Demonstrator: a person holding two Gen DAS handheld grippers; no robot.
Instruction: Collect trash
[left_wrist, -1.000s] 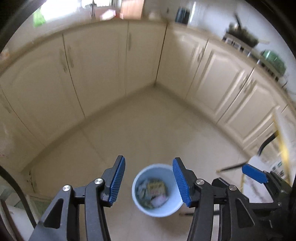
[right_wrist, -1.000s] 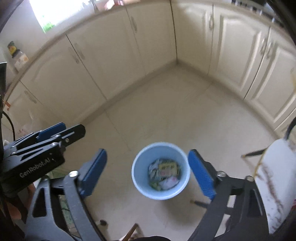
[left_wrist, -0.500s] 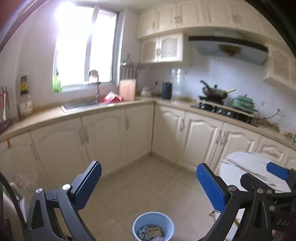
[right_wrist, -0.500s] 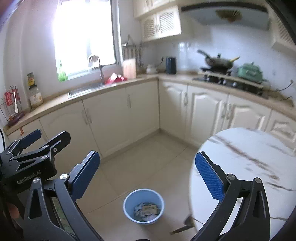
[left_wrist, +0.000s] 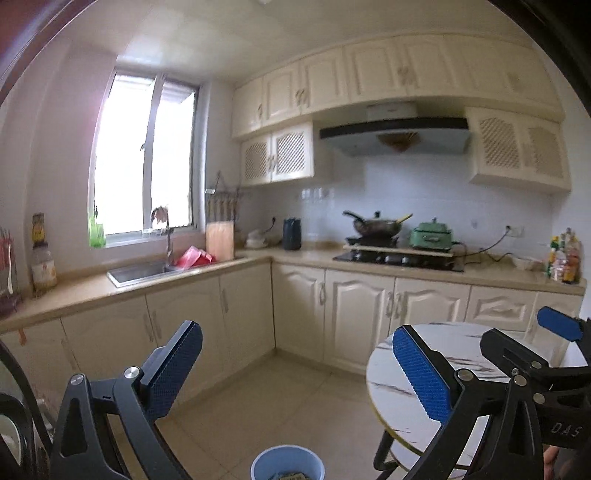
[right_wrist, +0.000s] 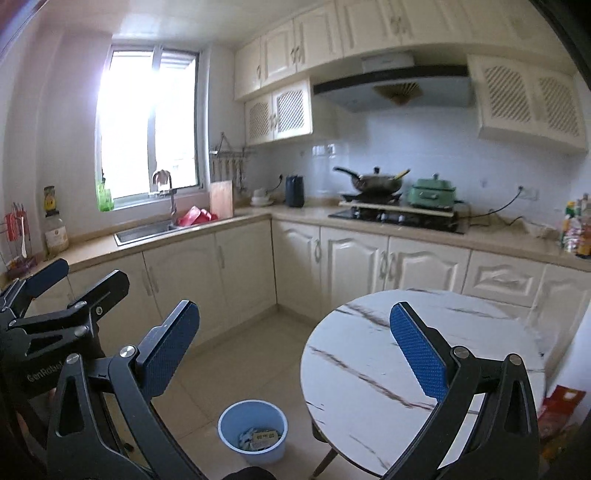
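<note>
Right wrist view: the right gripper (right_wrist: 295, 347) has its blue pads spread wide, nothing between them. Left wrist view: the left gripper (left_wrist: 299, 365) is likewise spread and empty; the right gripper's tip also shows at the right edge.

Step in hand, as a judgement: a drop-off appears complete, and both tools are raised to scan for the next piece.

The blue bin (right_wrist: 253, 432) stands on the floor tiles at lower centre, just left of the round marble table (right_wrist: 369, 354). Crumpled wrappers and paper (right_wrist: 258, 437) lie in its bottom; it is far from full.

The visible table top is bare. A red-and-yellow packet (right_wrist: 557, 410) sits at the lower right edge, beyond the table rim; whether it is trash cannot be told.

Next move calls for confirming a target, lowering one gripper with its pads on either side of the piece, then closing.
</note>
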